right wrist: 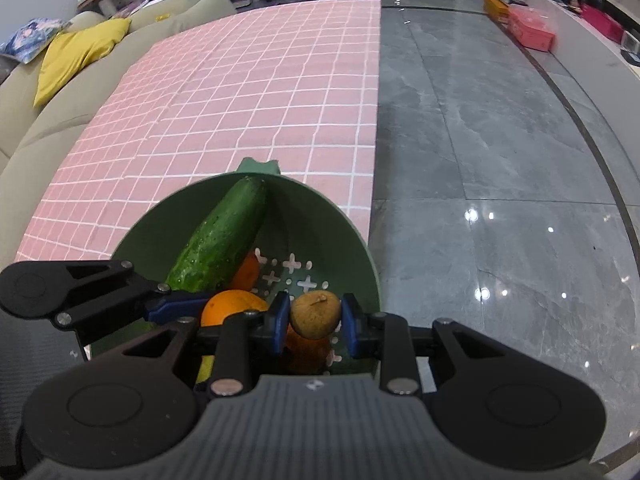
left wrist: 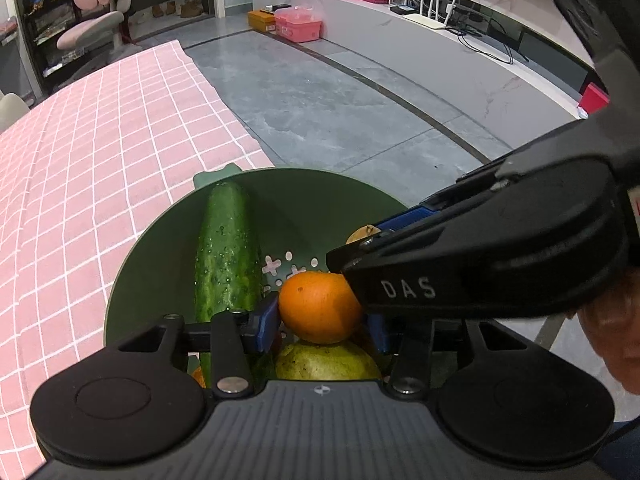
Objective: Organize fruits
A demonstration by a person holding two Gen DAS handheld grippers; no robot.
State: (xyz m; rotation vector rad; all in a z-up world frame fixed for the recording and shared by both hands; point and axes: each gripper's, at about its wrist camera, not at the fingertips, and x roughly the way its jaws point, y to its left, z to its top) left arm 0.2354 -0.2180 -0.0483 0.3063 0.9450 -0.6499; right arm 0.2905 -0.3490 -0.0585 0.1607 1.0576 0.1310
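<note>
Green plastic formed the colander (right wrist: 352, 240) at the desk's (right wrist: 240, 100) edge, holding a cucumber (right wrist: 224, 236) and a pear (left wrist: 328, 362). Left gripper (left wrist: 324, 320) fingers (left wrist: 264, 322) flanked an orange (left wrist: 320, 306) partly apart, with contact unclear. Right gripper (right wrist: 316, 322) fingers (right wrist: 280, 320) held a small brown fruit (right wrist: 316, 314) over the colander.

I see a pink checked cloth (right wrist: 256, 92) with white lines, a shiny grey floor (right wrist: 500, 140), my soft pale sofa (right wrist: 36, 136) with a yellow pillow (right wrist: 76, 56), a pink chair (left wrist: 92, 28), a pink box (left wrist: 298, 26), an orange box (left wrist: 261, 19), a white router (left wrist: 430, 18) on the long shelf (left wrist: 480, 68)
</note>
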